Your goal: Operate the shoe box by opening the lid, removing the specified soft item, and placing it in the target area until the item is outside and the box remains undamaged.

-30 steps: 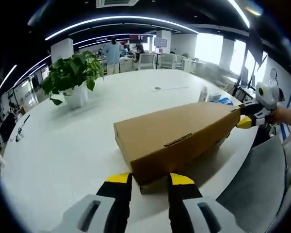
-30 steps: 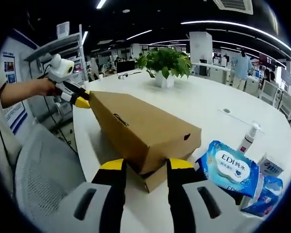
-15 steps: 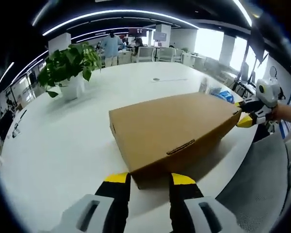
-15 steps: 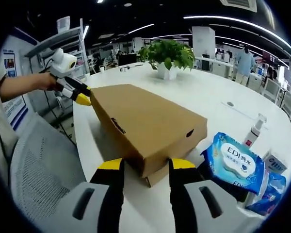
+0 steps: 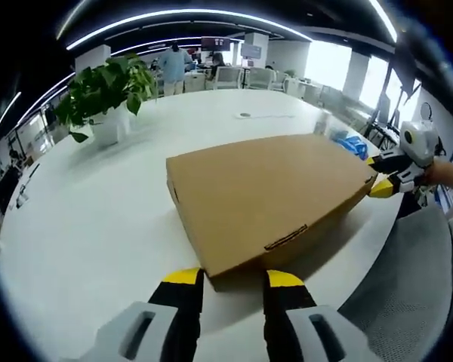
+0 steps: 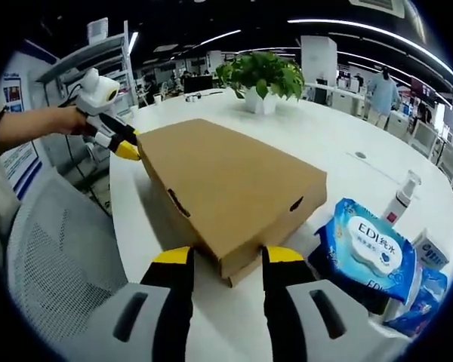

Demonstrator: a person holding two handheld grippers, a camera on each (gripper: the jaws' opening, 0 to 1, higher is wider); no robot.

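Left gripper view: left gripper (image 5: 235, 277) at the near corner of the shoe box (image 5: 268, 197) on a white table (image 5: 83, 219), yellow-tipped jaws spread around the corner; right gripper (image 5: 383, 175) at the far corner, potted plant (image 5: 106, 94) well beyond.

Right gripper view — jaws of the right gripper (image 6: 228, 256) spread astride the shoe box (image 6: 230, 185) corner, lid down; left gripper (image 6: 125, 145) touching the far corner, jaw state unclear; wipes pack (image 6: 366, 249) just beside the box.

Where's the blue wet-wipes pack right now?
In the right gripper view, the blue wet-wipes pack lies on the white table, right of the brown cardboard shoe box, beside a white pump bottle.
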